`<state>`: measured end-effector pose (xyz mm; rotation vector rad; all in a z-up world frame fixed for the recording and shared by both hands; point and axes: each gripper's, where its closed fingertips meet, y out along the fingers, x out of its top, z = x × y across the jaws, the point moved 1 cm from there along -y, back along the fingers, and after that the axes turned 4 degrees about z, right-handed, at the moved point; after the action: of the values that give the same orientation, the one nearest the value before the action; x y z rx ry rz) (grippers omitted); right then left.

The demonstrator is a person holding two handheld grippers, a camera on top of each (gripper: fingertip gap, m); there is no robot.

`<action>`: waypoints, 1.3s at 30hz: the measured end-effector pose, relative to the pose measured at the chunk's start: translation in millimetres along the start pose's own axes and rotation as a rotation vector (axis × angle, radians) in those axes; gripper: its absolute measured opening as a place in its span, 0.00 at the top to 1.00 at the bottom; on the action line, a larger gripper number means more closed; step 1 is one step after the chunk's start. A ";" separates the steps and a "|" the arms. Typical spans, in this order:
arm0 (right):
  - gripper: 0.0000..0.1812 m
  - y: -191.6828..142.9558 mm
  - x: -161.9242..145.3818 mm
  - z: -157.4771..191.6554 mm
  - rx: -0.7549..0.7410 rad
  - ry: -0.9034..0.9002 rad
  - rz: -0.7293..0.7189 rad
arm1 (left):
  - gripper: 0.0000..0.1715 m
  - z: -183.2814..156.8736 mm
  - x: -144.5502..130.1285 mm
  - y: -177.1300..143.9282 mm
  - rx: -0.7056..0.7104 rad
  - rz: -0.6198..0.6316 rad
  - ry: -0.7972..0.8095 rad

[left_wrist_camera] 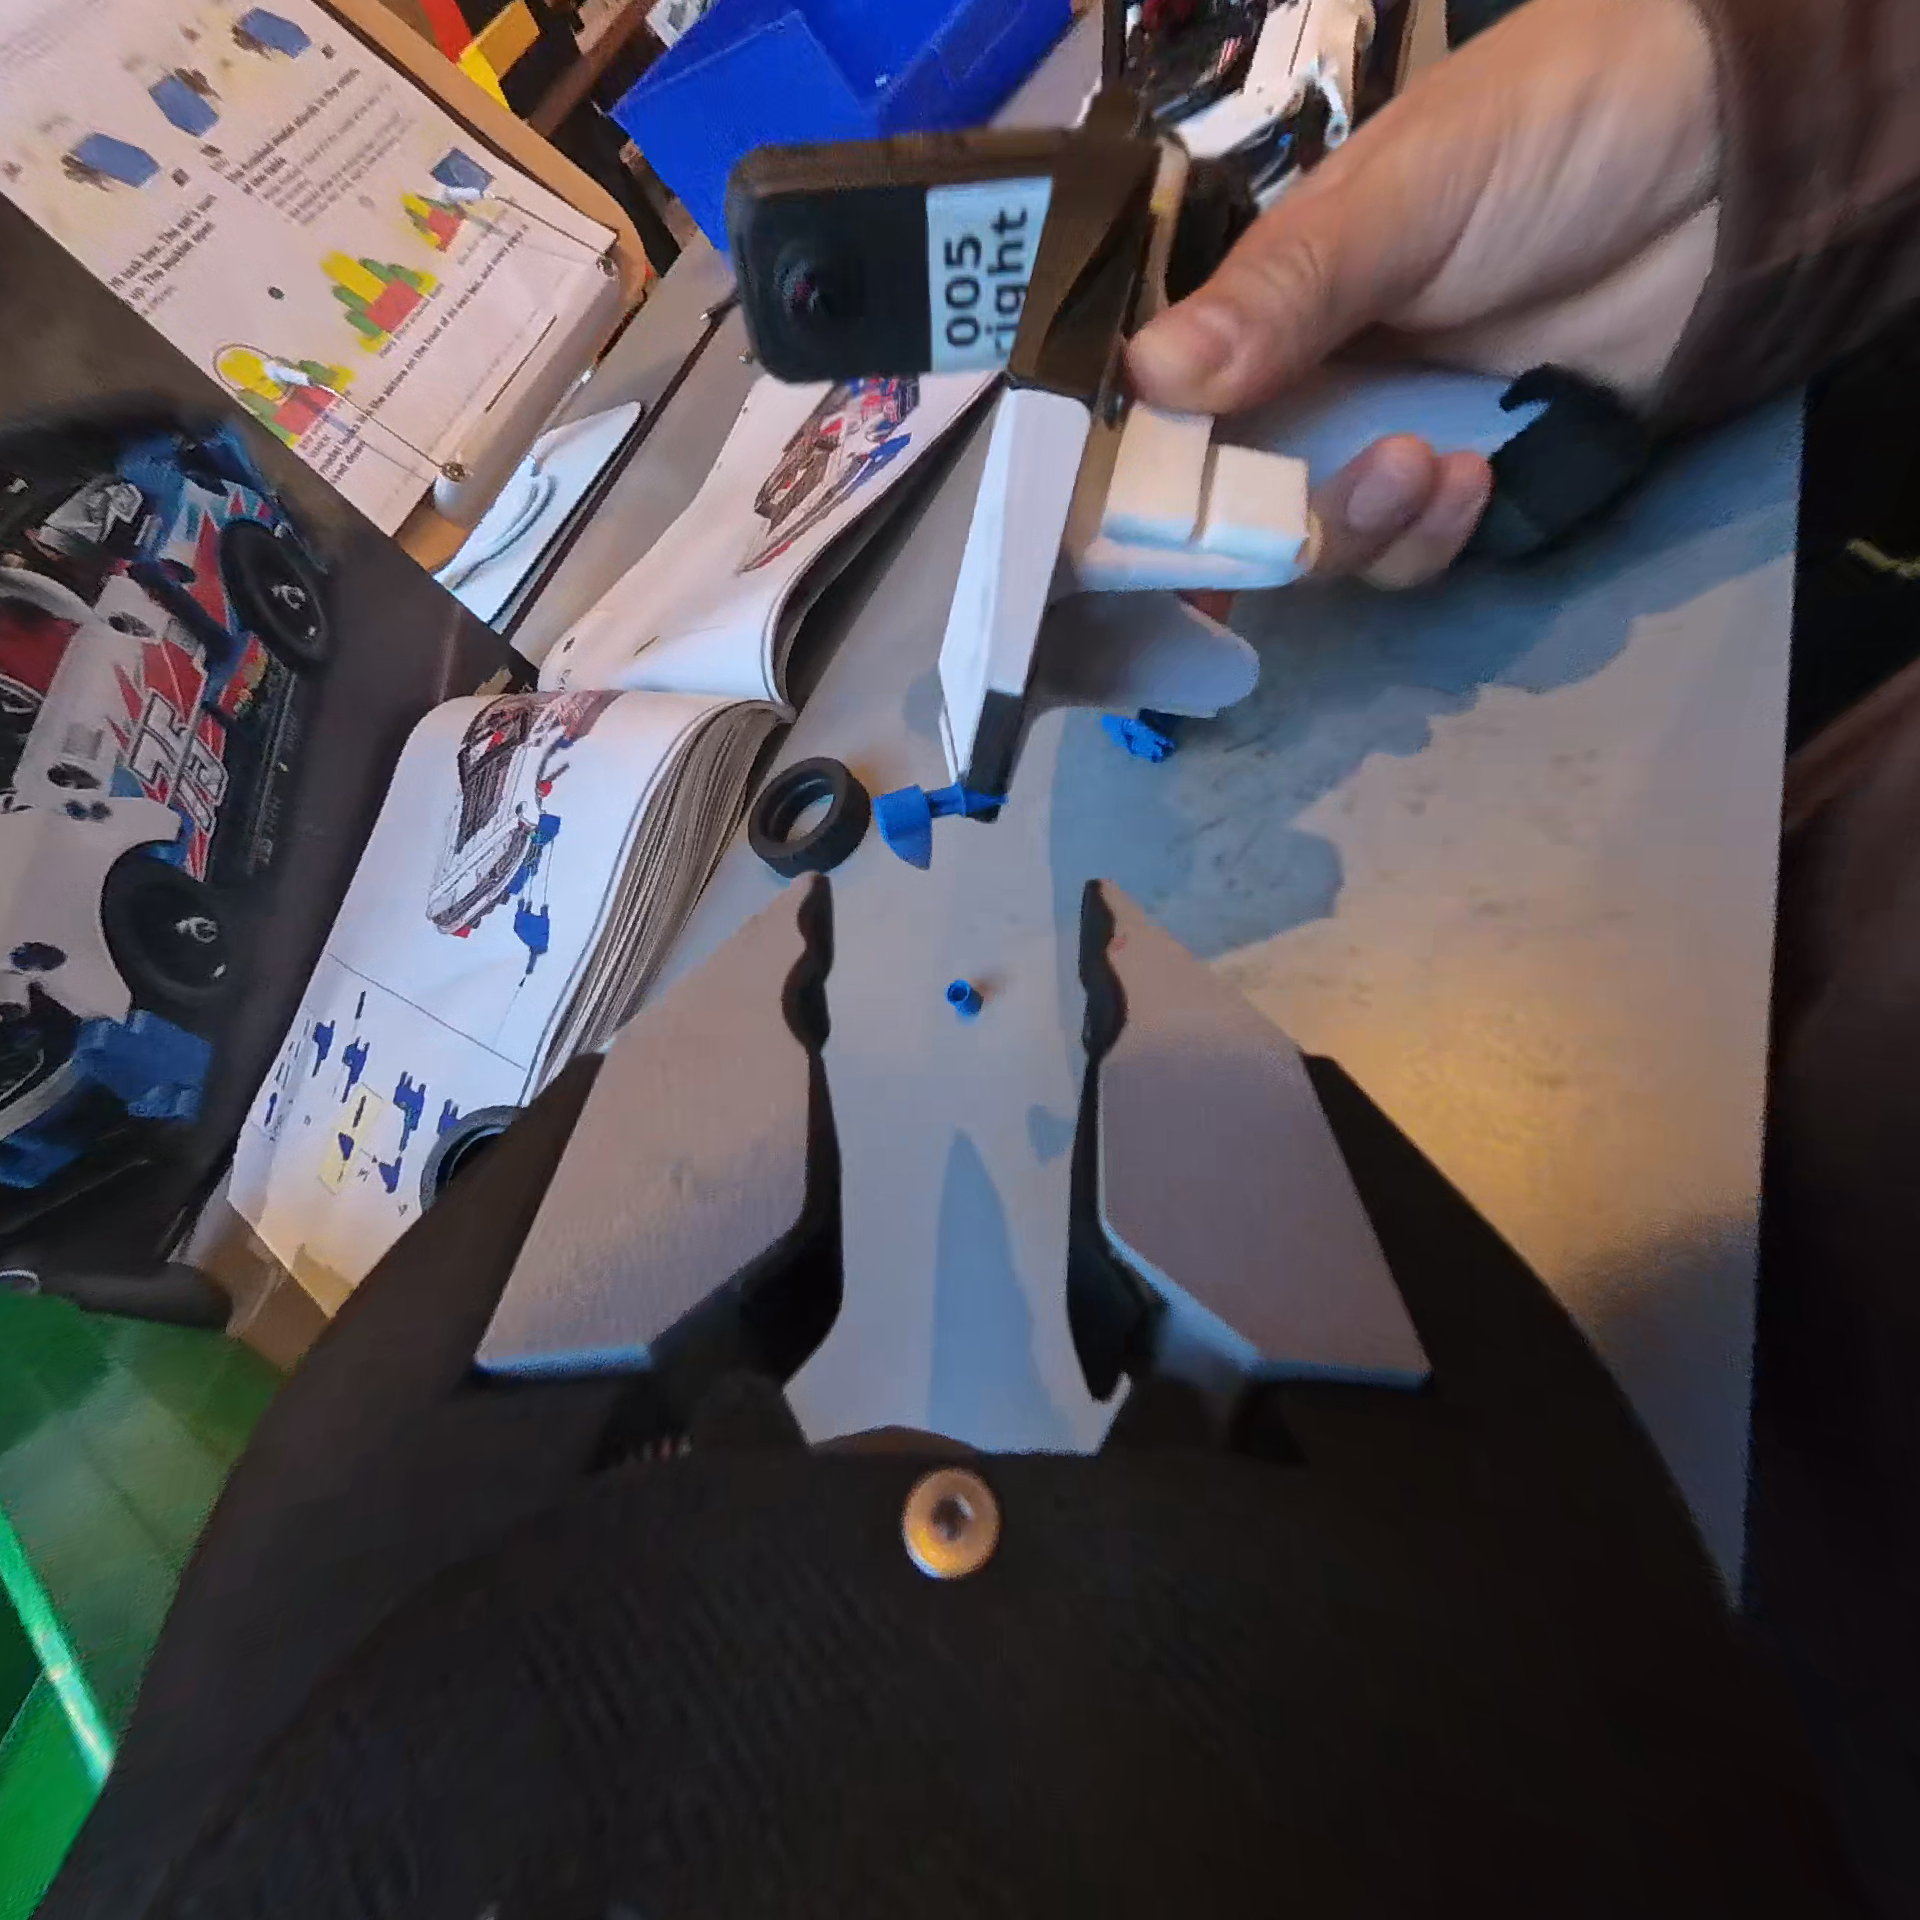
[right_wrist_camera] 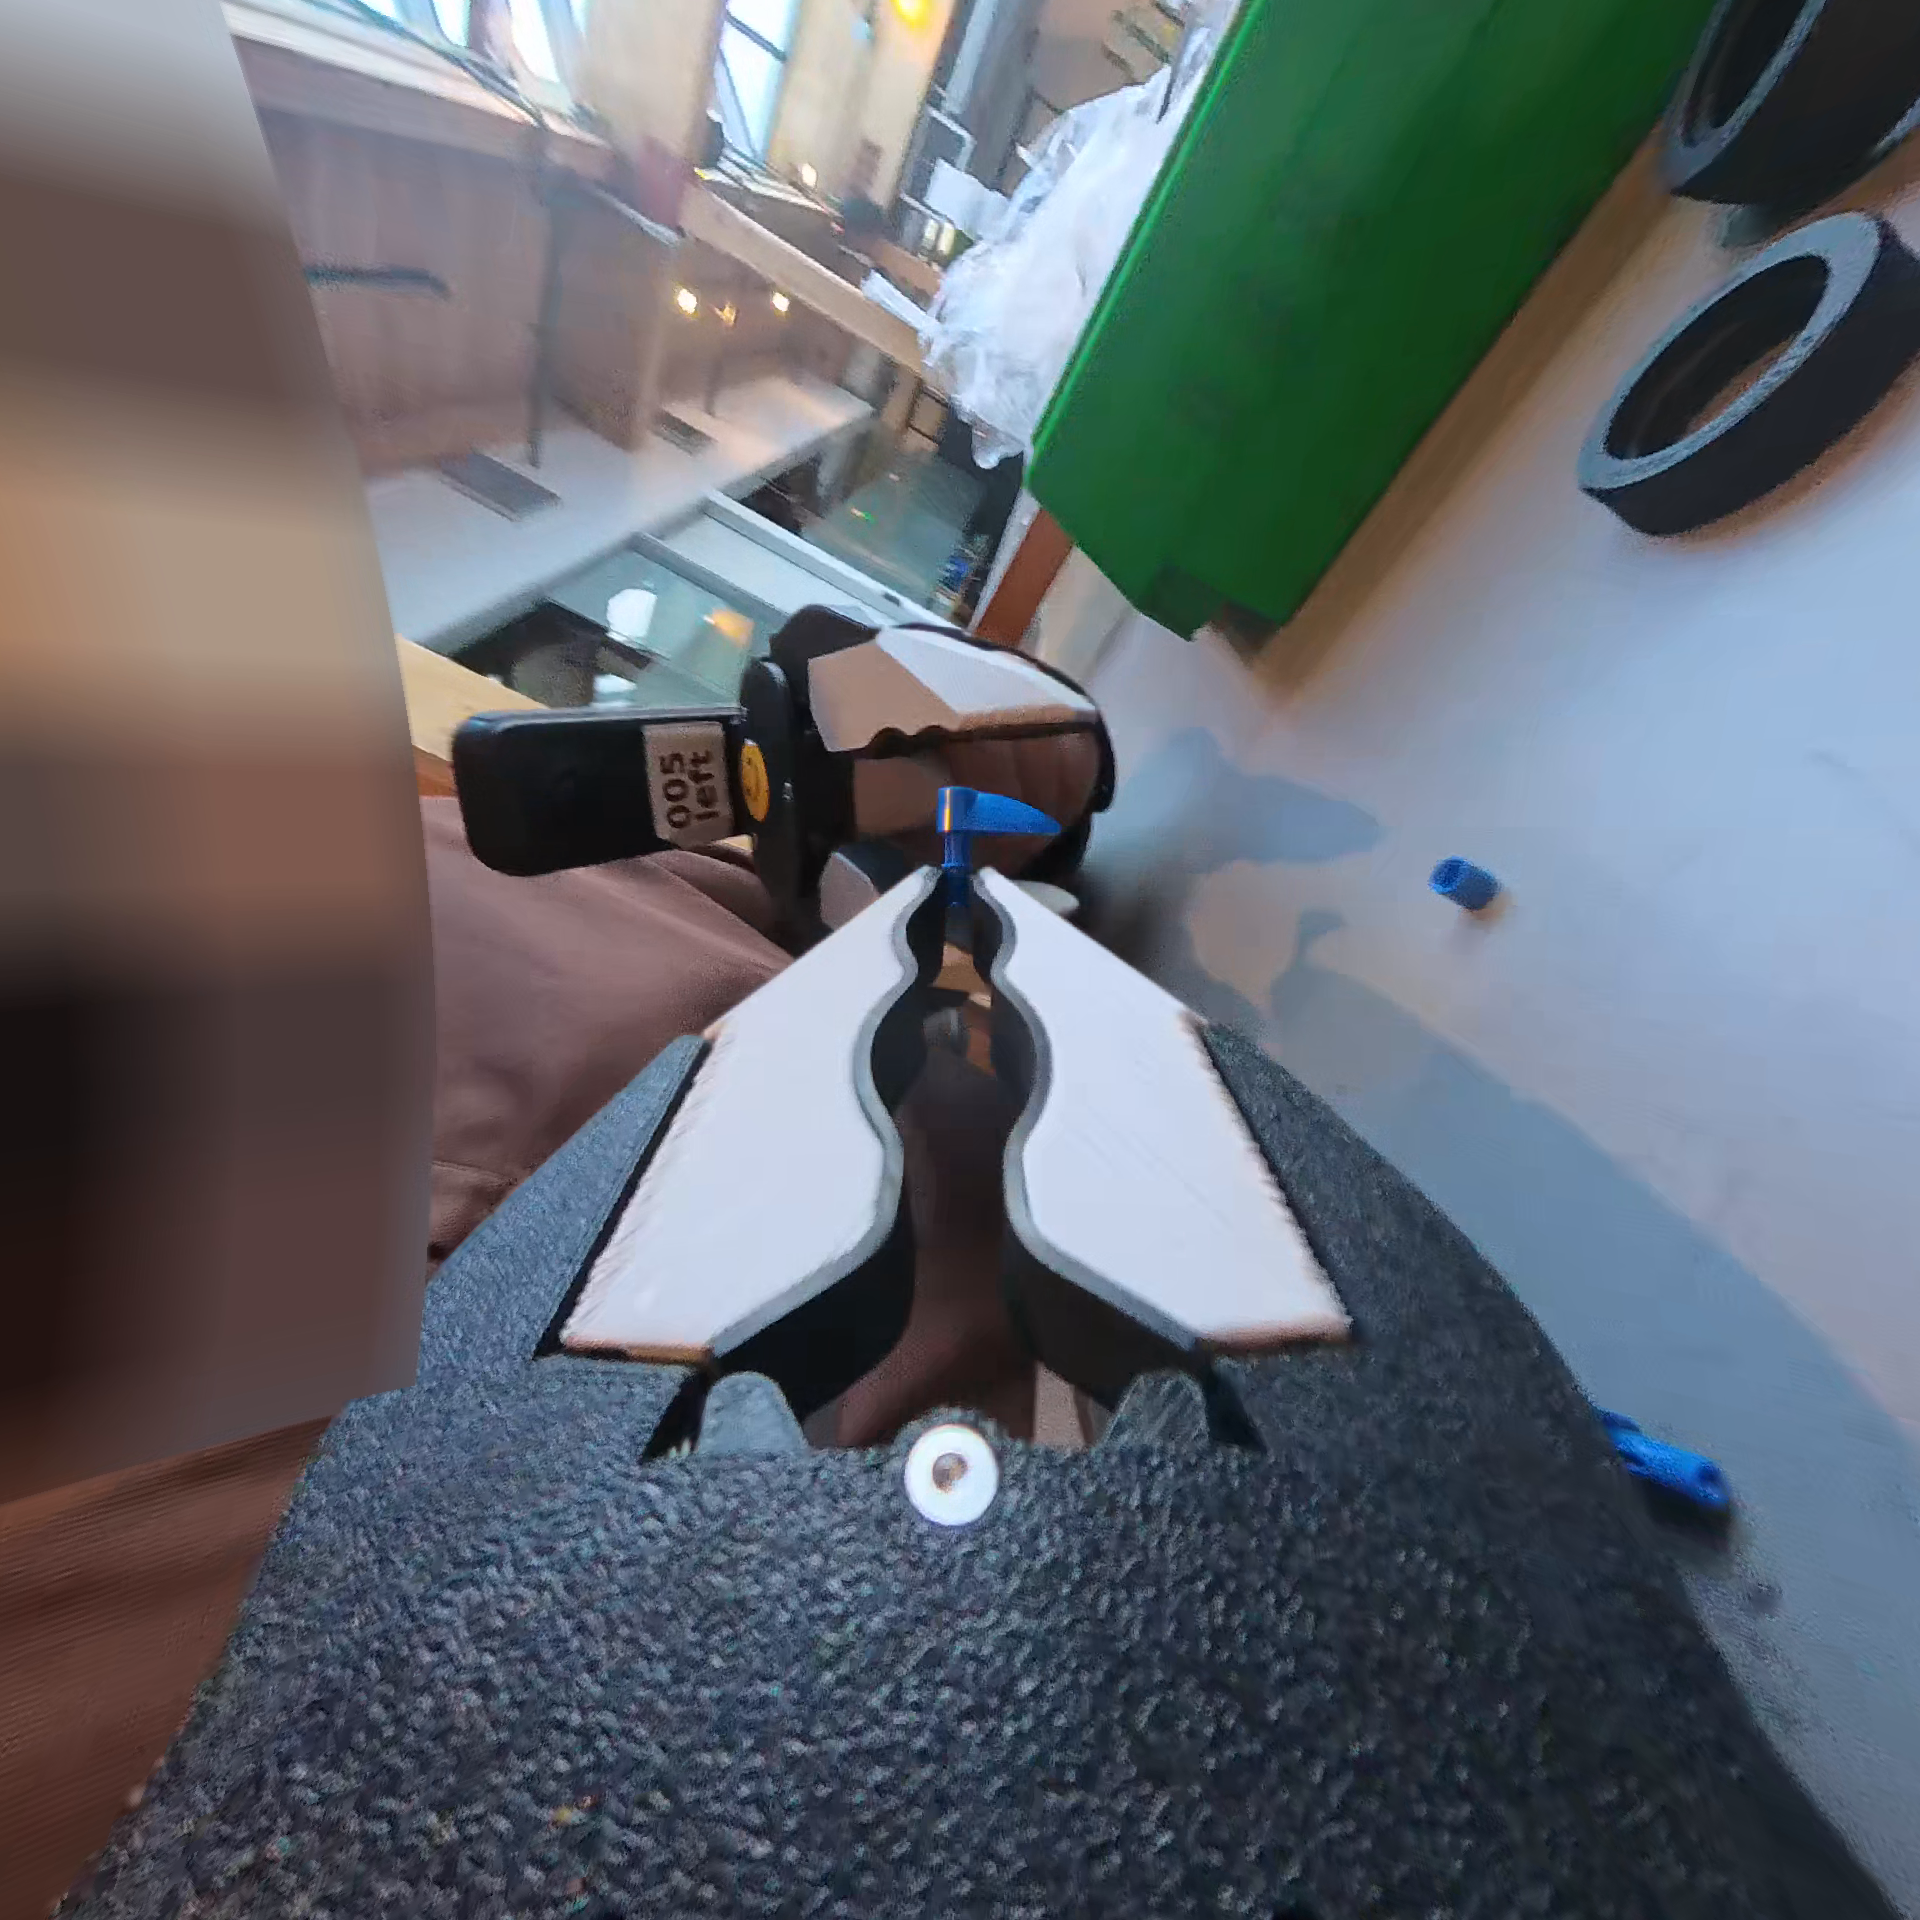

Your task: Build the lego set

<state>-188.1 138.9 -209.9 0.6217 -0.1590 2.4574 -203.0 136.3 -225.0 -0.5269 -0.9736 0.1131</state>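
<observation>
My right gripper (right_wrist_camera: 951, 883) is shut on a small blue Lego piece with a wing-like tip (right_wrist_camera: 992, 819), pinched by its stem at the fingertips. In the left wrist view it (left_wrist_camera: 982, 795) comes down from above in a hand and holds that blue piece (left_wrist_camera: 906, 821) just over the grey table (left_wrist_camera: 1455, 935). My left gripper (left_wrist_camera: 956, 904) is open and empty. A tiny blue bush (left_wrist_camera: 964, 995) lies on the table between its fingers; it also shows in the right wrist view (right_wrist_camera: 1463, 883).
A black tyre (left_wrist_camera: 808, 818) lies beside the held piece, next to the open instruction booklet (left_wrist_camera: 582, 894). Another blue piece (left_wrist_camera: 1138, 732) lies behind the right gripper. The Lego box (left_wrist_camera: 125, 727) and a green bin (right_wrist_camera: 1351, 312) stand at the left. Two black tyres (right_wrist_camera: 1745, 374) lie by the bin.
</observation>
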 end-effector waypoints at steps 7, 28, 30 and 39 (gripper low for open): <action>0.98 0.1 3.2 3.6 0.112 0.099 -0.063 | 0.81 0.7 7.7 3.3 0.008 -0.005 0.017; 0.98 10.0 -10.8 -13.0 0.024 0.111 0.034 | 0.89 -8.1 -2.9 6.5 0.000 0.030 0.130; 0.98 10.8 -13.9 -15.3 0.013 0.118 0.063 | 0.89 -11.2 -6.0 7.2 0.000 0.038 0.153; 0.98 17.3 -38.5 -32.5 -0.186 -0.068 0.421 | 0.88 -34.9 -27.0 9.2 -0.075 0.040 0.224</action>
<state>-183.4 112.8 -256.1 0.6409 -0.5925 2.7765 -188.6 122.5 -265.4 -0.6146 -0.7508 0.0521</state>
